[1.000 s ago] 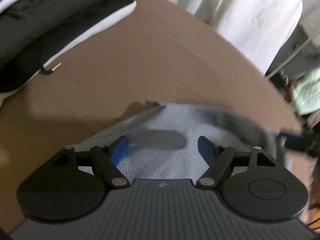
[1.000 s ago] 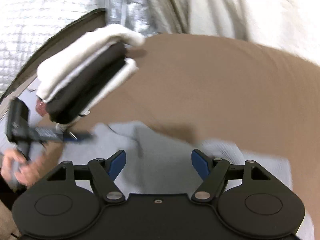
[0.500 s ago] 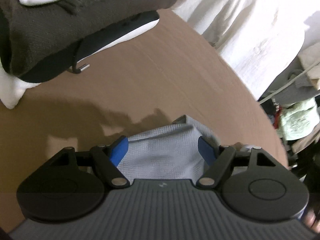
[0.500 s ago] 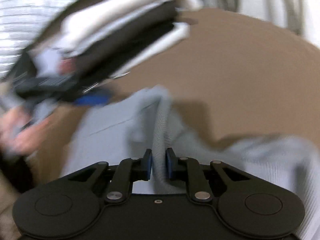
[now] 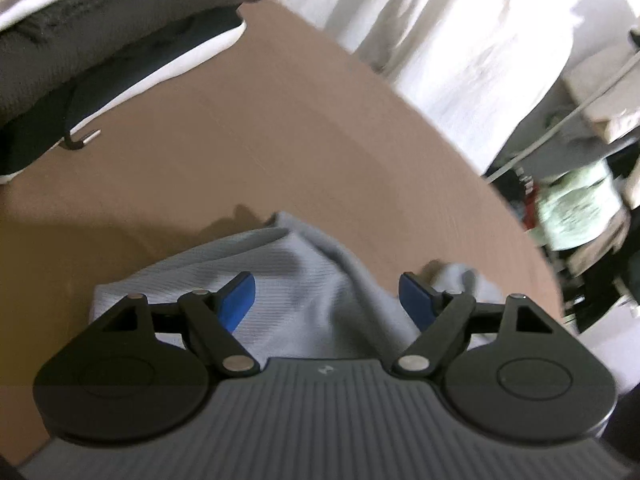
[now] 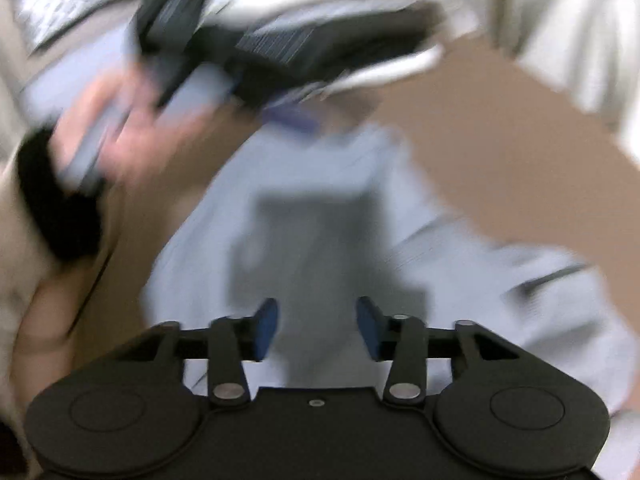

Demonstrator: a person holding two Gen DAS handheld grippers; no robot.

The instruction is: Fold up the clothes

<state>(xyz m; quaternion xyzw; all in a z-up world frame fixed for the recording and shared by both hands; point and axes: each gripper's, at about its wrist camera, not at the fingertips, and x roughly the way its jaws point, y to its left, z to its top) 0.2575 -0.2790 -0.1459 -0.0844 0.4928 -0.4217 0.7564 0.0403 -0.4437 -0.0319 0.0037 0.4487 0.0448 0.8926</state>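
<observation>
Both your left tongs (image 5: 326,294) and right tongs (image 6: 316,328) gape wide, holding nothing, above the pale-blue garment (image 5: 296,280) bunched on the brown tabletop (image 5: 280,120). Pinching one layer may drag the fold askew.

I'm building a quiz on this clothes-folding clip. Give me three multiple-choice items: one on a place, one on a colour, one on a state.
1. Where is the stack of folded clothes in the left wrist view?
A. upper left
B. lower right
C. centre

2. What colour is the garment under the left gripper?
A. red
B. light blue-grey
C. black

3. How do the right gripper jaws stand?
A. shut on cloth
B. apart, holding nothing
C. hidden

Answers: 1 A, the stack fills the upper left corner on the brown table. 2 B, the ribbed cloth is pale blue-grey. 3 B, a clear gap shows between the blue pads.
</observation>
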